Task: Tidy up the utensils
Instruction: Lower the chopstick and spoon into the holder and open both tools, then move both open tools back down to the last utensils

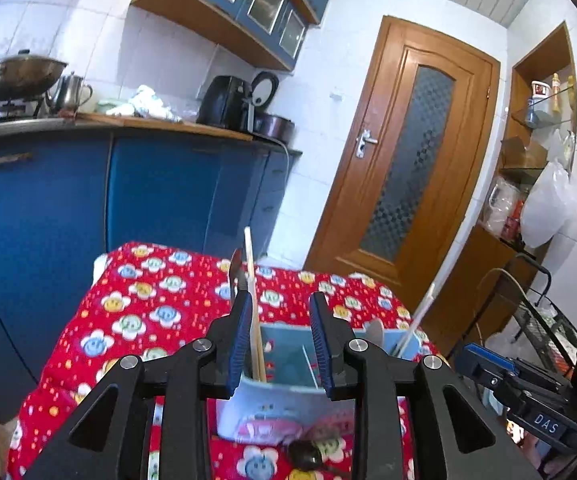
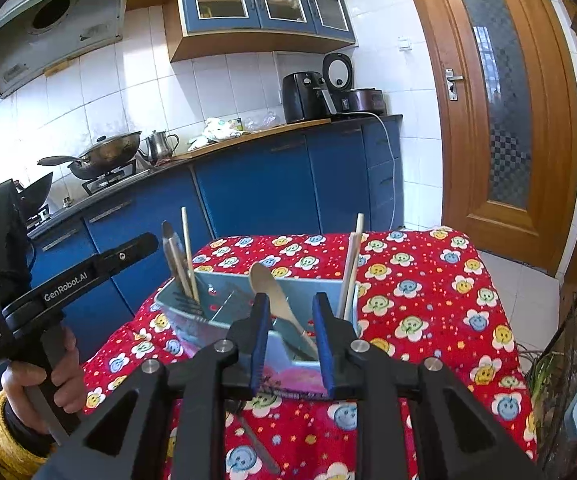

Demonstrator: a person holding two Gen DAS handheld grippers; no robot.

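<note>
A light blue utensil holder (image 2: 224, 280) with compartments stands on the red flowered tablecloth (image 2: 428, 304). Its left compartment holds a metal utensil (image 2: 172, 252) and chopsticks (image 2: 187, 248). A wooden spoon (image 2: 272, 292) leans in the middle and pale chopsticks (image 2: 352, 264) stand at the right. My right gripper (image 2: 290, 340) is open and empty just before the holder. My left gripper (image 1: 280, 344) is open over the holder (image 1: 284, 396), beside a chopstick (image 1: 253, 300). A dark spoon (image 1: 304, 454) lies on the cloth below it.
Blue kitchen cabinets (image 2: 256, 184) with a wok (image 2: 108, 152), kettle and air fryer stand behind the table. A wooden door (image 2: 500, 112) is at the right. A metal utensil handle (image 2: 256, 444) lies on the cloth under the right gripper. A wire rack (image 1: 544, 320) stands at right.
</note>
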